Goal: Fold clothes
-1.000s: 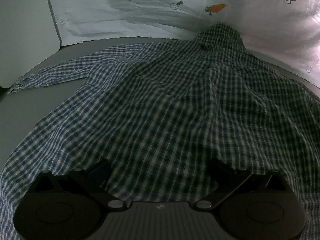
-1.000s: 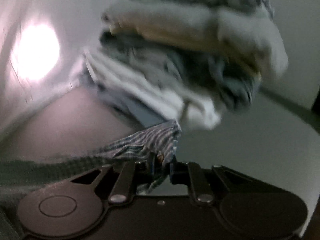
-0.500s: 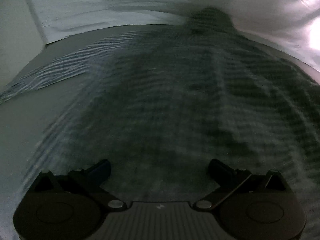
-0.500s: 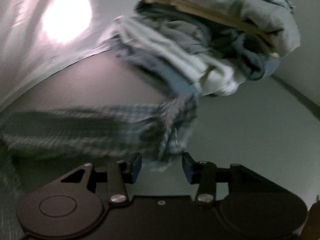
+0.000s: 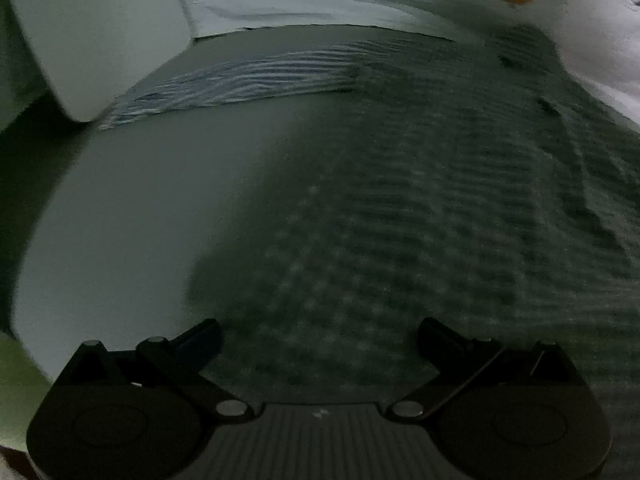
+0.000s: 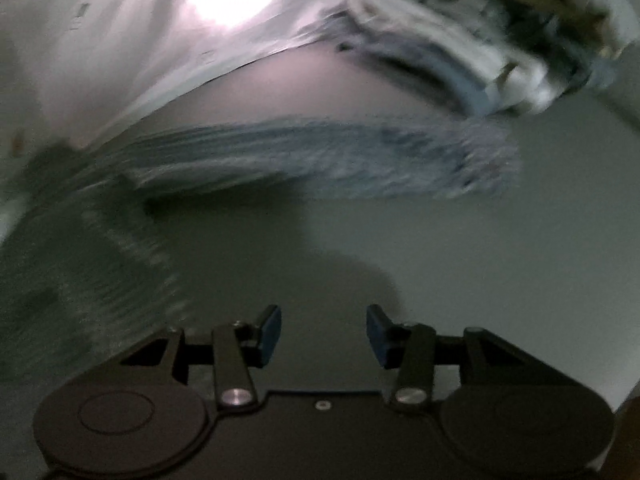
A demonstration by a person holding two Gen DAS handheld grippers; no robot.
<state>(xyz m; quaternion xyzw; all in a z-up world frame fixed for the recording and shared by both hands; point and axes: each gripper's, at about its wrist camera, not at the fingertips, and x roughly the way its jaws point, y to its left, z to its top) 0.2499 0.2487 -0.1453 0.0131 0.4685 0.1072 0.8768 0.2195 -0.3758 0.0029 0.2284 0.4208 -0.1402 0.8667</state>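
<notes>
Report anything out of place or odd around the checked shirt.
Nothing damaged or spilled. The checked shirt lies spread flat, one sleeve stretched sideways. Behind that sleeve's cuff sits a rumpled pile of clothes, unfolded.

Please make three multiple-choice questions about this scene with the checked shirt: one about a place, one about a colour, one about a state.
1. In the right wrist view, where is the pile of clothes?
A. upper right
B. lower left
C. between the fingers

2. What colour are the right tool pads?
A. red
B. blue
C. yellow

3. How does the checked shirt lie in the left wrist view?
A. rolled up
B. hanging
C. spread on the table

Answers: 1 A, it sits beyond the sleeve. 2 B, both faces look blue. 3 C, the cloth lies flat.
</notes>
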